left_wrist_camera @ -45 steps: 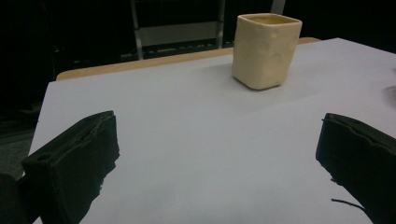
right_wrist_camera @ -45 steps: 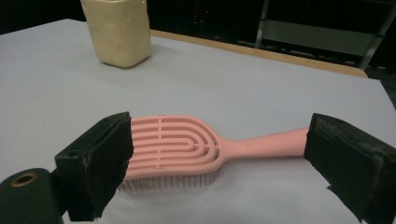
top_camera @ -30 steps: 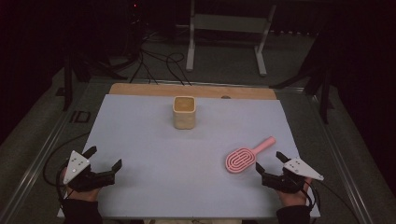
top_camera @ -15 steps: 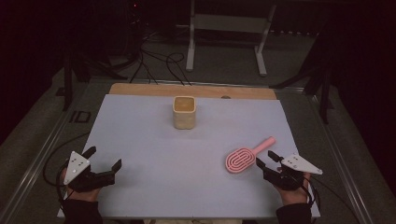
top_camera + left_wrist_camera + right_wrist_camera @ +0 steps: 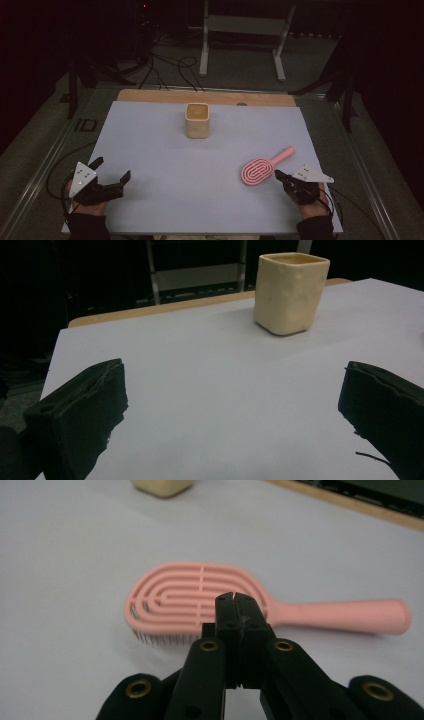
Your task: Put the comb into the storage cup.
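A pink hairbrush [image 5: 260,170] lies flat on the white table sheet [image 5: 165,160] at the right, its handle pointing to the far right. My right gripper [image 5: 278,175] sits just short of the brush head. In the right gripper view its jaws have just been closing and now meet with nothing between them, my right gripper [image 5: 233,597] tips in front of the brush [image 5: 190,590]. A cream square cup [image 5: 197,120] stands upright at the far middle. My left gripper [image 5: 112,168] rests at the near left, open and empty, facing the cup [image 5: 291,292] across bare sheet.
A wooden board edge [image 5: 150,95] runs along the sheet's far side. Behind the table stand a metal frame [image 5: 240,30] and loose cables [image 5: 165,65] on the floor. Bare sheet lies between the two grippers.
The right gripper's jaws have gone from wide open to closed together, with nothing caught. The left gripper, the brush and the cup have stayed put.
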A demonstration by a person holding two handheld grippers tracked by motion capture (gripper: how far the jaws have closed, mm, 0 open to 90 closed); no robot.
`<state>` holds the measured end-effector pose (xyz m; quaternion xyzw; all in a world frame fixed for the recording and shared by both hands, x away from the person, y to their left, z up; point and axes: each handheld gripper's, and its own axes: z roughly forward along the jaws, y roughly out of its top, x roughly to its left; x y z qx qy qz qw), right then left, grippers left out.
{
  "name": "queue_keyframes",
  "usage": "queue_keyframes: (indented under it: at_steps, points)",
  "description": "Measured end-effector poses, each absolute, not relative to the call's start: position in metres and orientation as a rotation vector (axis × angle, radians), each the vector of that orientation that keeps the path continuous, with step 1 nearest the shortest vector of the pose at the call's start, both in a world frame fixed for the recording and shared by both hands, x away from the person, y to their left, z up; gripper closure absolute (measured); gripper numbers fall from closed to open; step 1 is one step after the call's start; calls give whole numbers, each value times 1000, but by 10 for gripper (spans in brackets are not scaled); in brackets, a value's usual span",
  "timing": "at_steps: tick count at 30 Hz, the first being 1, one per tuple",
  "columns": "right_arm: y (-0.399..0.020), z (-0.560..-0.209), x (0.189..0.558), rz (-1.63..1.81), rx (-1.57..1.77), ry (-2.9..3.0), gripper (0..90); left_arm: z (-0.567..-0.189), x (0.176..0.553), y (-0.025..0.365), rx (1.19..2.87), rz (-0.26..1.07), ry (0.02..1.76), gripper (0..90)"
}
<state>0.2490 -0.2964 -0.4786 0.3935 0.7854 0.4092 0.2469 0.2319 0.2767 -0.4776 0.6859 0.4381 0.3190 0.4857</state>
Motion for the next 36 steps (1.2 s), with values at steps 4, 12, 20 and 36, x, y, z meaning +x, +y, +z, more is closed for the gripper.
queue_keyframes:
  at_steps: [4,12,20,36]
  points:
    - [-291,-488,248,1068,1054,2200,900,-477,232,276,1674,779,1060,1]
    - [-273,-497,248,1001,969,2295,900,-478,232,277,1669,779,1065,1]
    - [-258,-499,250,978,920,2332,900,-478,232,276,1672,782,1064,1]
    - [-228,-499,280,932,951,2315,899,-479,233,274,1691,791,1067,1]
